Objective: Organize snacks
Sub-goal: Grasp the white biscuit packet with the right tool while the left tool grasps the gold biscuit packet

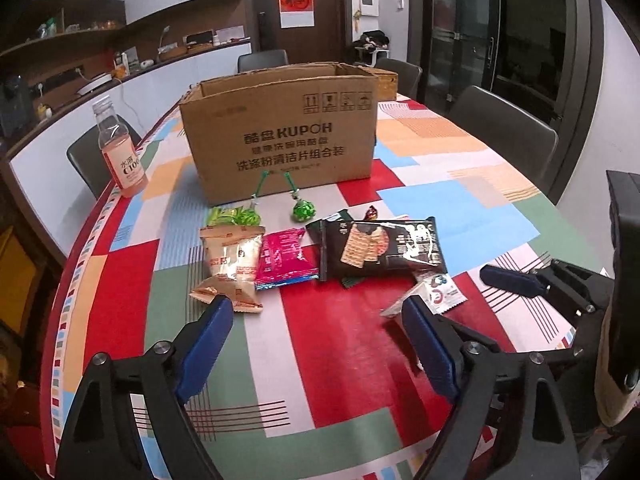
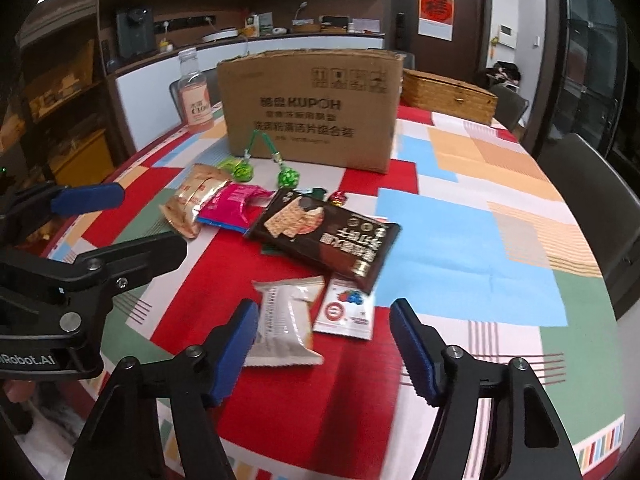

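Snack packets lie on the table in front of an open cardboard box [image 1: 280,132] [image 2: 310,108]: a dark cracker pack [image 1: 380,248] [image 2: 328,236], a pink packet [image 1: 282,258] [image 2: 230,208], a beige packet [image 1: 232,264] [image 2: 192,198], a white packet [image 2: 286,320] and a small berry sachet [image 1: 442,294] [image 2: 346,312]. My left gripper [image 1: 316,344] is open and empty, just short of the packets. My right gripper [image 2: 324,348] is open and empty, its left finger beside the white packet.
A pink drink bottle [image 1: 120,152] [image 2: 194,94] stands left of the box. Two green wrapped candies [image 1: 304,210] [image 2: 286,178] and a small red candy [image 1: 371,213] lie by the box. A wicker basket [image 2: 448,96] sits behind it. Chairs [image 1: 504,128] ring the table.
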`<state>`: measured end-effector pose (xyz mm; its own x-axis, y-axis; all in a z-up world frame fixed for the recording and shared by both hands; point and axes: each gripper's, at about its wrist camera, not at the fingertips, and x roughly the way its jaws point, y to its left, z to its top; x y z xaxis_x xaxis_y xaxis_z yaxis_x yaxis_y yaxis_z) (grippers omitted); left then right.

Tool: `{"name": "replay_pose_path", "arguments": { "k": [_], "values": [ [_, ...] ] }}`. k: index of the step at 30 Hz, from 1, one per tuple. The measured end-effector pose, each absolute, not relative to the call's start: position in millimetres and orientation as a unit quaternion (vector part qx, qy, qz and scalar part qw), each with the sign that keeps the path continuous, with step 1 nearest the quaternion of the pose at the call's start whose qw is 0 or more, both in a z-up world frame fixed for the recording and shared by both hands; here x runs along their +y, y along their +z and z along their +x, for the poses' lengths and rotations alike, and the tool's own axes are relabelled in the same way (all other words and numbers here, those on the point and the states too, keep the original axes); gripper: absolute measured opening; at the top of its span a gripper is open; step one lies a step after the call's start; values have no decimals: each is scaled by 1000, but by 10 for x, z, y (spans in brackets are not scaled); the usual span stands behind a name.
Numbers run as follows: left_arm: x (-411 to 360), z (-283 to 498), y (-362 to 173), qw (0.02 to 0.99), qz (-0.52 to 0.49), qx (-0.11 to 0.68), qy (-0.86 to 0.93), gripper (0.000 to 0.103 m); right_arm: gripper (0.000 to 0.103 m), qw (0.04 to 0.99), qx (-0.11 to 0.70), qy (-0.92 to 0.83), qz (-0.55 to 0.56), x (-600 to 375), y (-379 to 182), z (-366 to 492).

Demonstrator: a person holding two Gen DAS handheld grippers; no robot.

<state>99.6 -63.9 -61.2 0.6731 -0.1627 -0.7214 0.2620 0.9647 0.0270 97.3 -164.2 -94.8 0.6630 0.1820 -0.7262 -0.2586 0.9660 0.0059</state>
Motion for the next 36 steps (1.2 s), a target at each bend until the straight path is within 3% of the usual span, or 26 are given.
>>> {"name": "replay_pose_path", "arguments": {
  "k": [17,36],
  "values": [
    [-340,1201,-810,913,63,389,-102,81,36,879,450,131,-81,-1334,-1227,1243],
    [38,1683,-887,912,52,395,-100,65,33,890,429,136,-78,-958,-909,1570]
  ]
}}
